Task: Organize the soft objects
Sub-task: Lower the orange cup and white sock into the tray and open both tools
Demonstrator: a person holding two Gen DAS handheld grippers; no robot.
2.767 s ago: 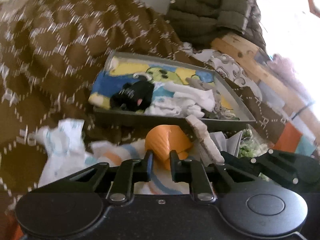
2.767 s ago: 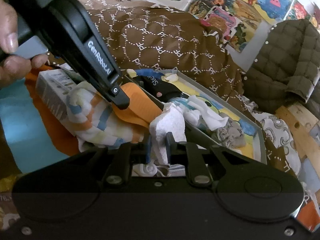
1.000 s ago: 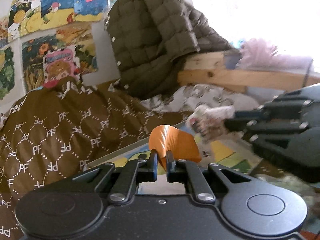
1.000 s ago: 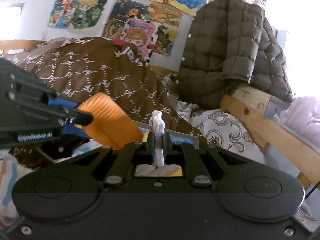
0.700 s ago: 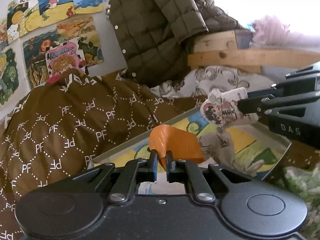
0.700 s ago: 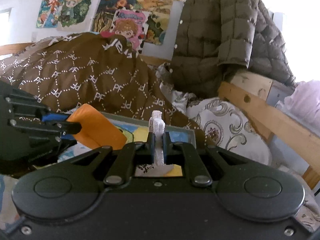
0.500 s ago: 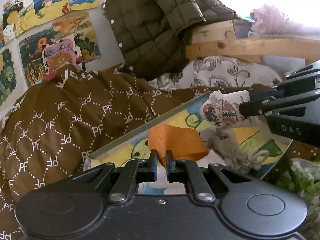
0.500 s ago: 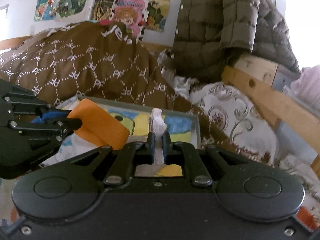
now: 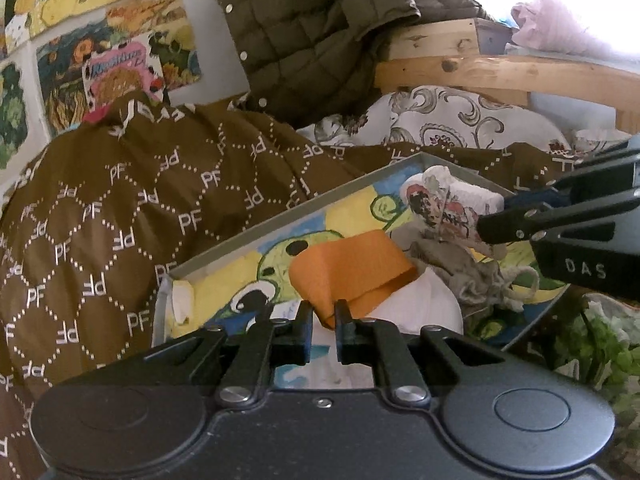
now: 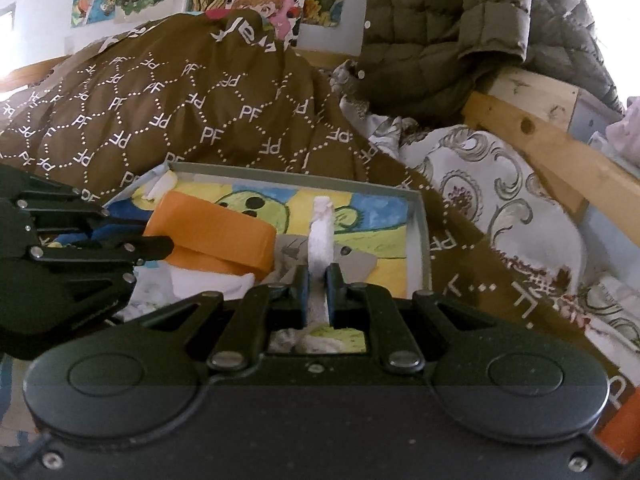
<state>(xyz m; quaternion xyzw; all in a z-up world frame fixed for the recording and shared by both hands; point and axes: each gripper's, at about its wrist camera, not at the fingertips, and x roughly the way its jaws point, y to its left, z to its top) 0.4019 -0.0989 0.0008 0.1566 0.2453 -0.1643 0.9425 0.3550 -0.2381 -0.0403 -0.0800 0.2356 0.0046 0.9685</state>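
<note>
A grey tray (image 9: pixel 320 202) with a cartoon frog lining lies on the bed; it also shows in the right wrist view (image 10: pixel 418 240). My left gripper (image 9: pixel 322 314) is shut on a folded orange cloth (image 9: pixel 352 268) held over the tray; the cloth also shows in the right wrist view (image 10: pixel 212 236). My right gripper (image 10: pixel 318 280) is shut on a white patterned cloth (image 10: pixel 321 236) over the tray's right part; the cloth also shows in the left wrist view (image 9: pixel 444 206). A grey drawstring pouch (image 9: pixel 468 276) and white cloths (image 9: pixel 424 304) lie in the tray.
A brown PF-patterned quilt (image 9: pixel 120 208) is heaped behind the tray. An olive quilted jacket (image 9: pixel 312 28) hangs over a wooden bed rail (image 9: pixel 500 72). A floral pillow (image 10: pixel 508 192) lies to the right. Green patterned fabric (image 9: pixel 592 340) is at the lower right.
Both grippers have carried their cloths from in front of the tray up and over it, and now tilt down towards the tray. Both stay shut.
</note>
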